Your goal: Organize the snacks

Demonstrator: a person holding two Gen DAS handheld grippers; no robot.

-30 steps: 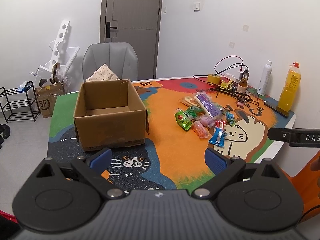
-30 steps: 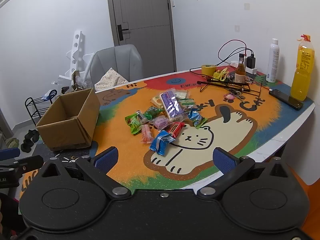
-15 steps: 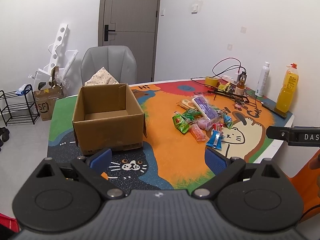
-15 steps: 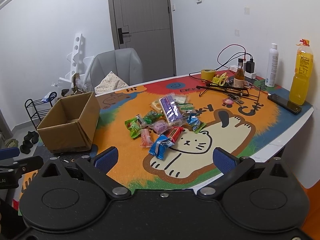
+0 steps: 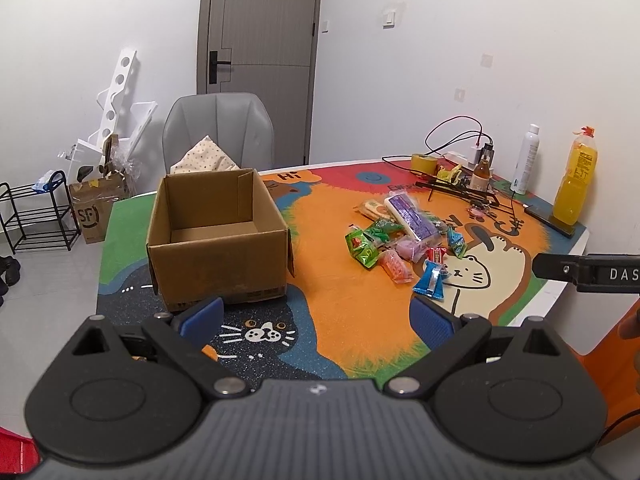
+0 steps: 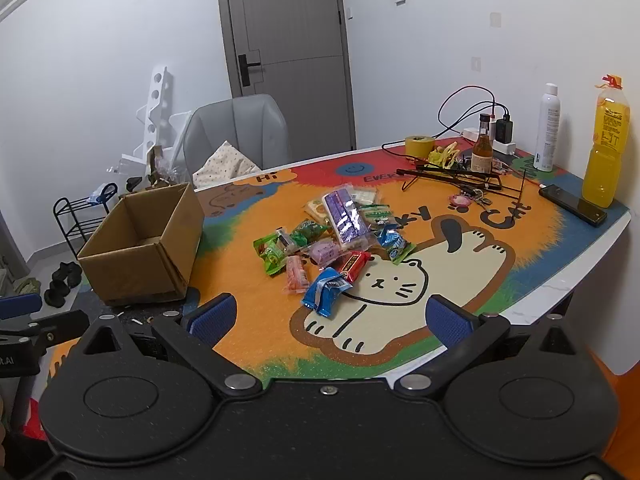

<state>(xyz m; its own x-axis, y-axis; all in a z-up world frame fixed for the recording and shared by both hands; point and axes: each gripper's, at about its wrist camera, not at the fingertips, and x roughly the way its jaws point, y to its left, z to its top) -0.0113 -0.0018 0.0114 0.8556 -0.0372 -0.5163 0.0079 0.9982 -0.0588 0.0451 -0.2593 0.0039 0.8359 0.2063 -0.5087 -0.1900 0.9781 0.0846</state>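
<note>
An open, empty cardboard box (image 5: 218, 236) (image 6: 140, 246) stands on the left of the colourful cat-print table mat (image 5: 332, 304) (image 6: 248, 280). To its right lies a heap of snack packets (image 5: 400, 240) (image 6: 332, 240): a long purple pack (image 6: 346, 220), green packets, a pink one, a red bar and a blue packet (image 6: 326, 292) nearest me. My left gripper (image 5: 316, 316) is open, held back from the table's near edge in front of the box. My right gripper (image 6: 328, 318) is open too, hovering short of the blue packet. Neither holds anything.
At the table's far right stand a yellow drink bottle (image 6: 606, 140), a white spray bottle (image 6: 546, 128), a small brown bottle (image 6: 482, 148), a tape roll (image 6: 420, 146), cables, a black wire stand (image 6: 452, 176) and a phone (image 6: 572, 210). Behind the table is a grey chair (image 5: 218, 132).
Both grippers have drawn back and risen a little, so the table and snacks look slightly farther off. The box and packets have not moved. Both stay open.
</note>
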